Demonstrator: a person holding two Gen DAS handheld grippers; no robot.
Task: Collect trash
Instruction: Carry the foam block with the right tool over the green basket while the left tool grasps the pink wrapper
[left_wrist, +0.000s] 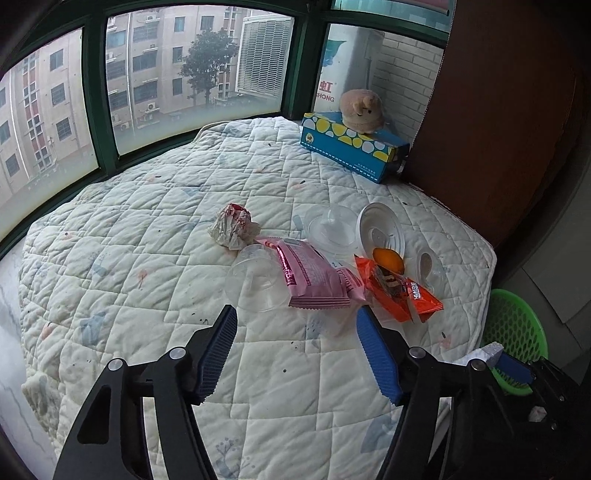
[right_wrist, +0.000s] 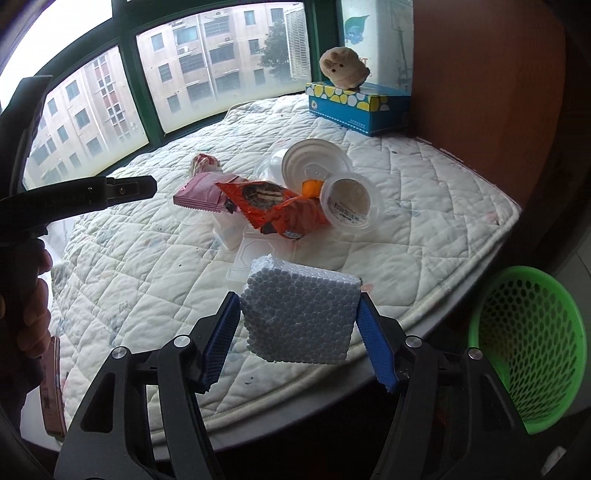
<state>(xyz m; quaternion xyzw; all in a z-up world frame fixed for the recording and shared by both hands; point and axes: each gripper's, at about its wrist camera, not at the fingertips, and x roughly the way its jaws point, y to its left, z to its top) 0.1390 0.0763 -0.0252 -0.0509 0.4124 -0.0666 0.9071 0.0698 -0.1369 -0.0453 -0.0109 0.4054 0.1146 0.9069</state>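
A pile of trash lies on the quilted pad (left_wrist: 155, 258): a crumpled paper wad (left_wrist: 232, 227), clear plastic cups (left_wrist: 255, 282), a pink wrapper (left_wrist: 310, 277), an orange wrapper (left_wrist: 399, 284), a white lid (left_wrist: 380, 230) and a piece of orange peel (left_wrist: 388, 258). My left gripper (left_wrist: 295, 321) is open and empty, just short of the pink wrapper. My right gripper (right_wrist: 299, 306) is shut on a white foam block (right_wrist: 299, 314), held above the pad's front edge. The green mesh basket (right_wrist: 528, 332) stands lower right. The orange wrapper (right_wrist: 273, 206) and a clear cup (right_wrist: 351, 203) lie beyond the block.
A blue tissue box (left_wrist: 351, 147) with a plush toy (left_wrist: 362, 110) on it sits at the far corner by a brown cabinet (left_wrist: 498, 110). Windows (left_wrist: 184, 74) run behind the pad. The basket (left_wrist: 517, 336) stands off the pad's right edge.
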